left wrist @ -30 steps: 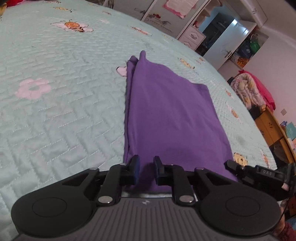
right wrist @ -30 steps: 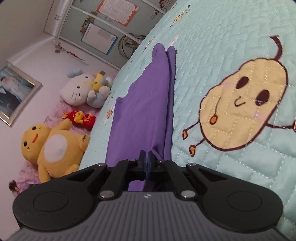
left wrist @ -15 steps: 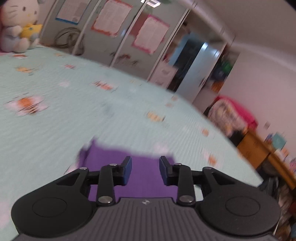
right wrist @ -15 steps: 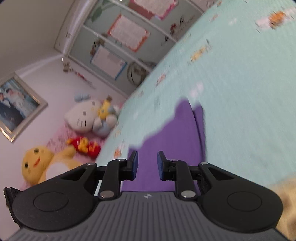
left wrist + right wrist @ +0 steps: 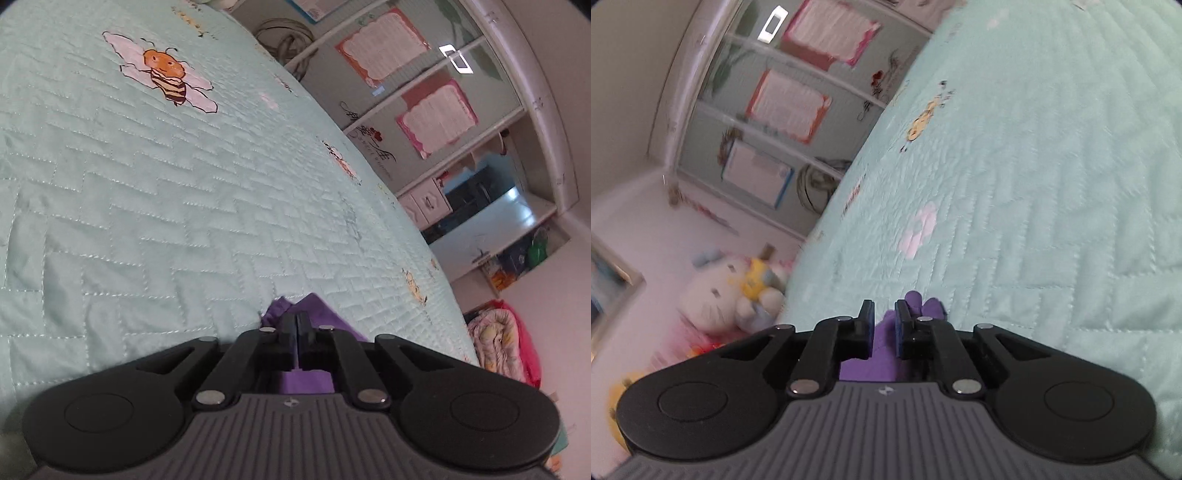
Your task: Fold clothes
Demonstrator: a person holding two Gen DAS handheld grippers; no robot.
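Note:
A purple garment (image 5: 327, 314) lies folded in a long strip on the mint quilted bedspread (image 5: 166, 221). Only its far end shows, poking out past my fingertips. My left gripper (image 5: 296, 323) sits low over that end. Its jaws are closing and are nearly together, with purple cloth pinched between them. In the right wrist view the garment's far tip (image 5: 913, 298) rises just beyond my right gripper (image 5: 884, 314). These jaws are also closing. A narrow gap remains, purple cloth shows in it, and the pads are not pressing on it. The rest of the garment is hidden under both tools.
Bedspread (image 5: 1052, 184) stretches far ahead of both grippers. Beyond the bed stands a wardrobe with posters (image 5: 436, 118) and white drawers (image 5: 424, 203). A pile of bedding (image 5: 498, 343) lies at the right. Plush toys (image 5: 738, 291) sit by the wall.
Both grippers slid forward along the garment from its near end to its far end. They opened on the way and have since narrowed again. The left view has rolled.

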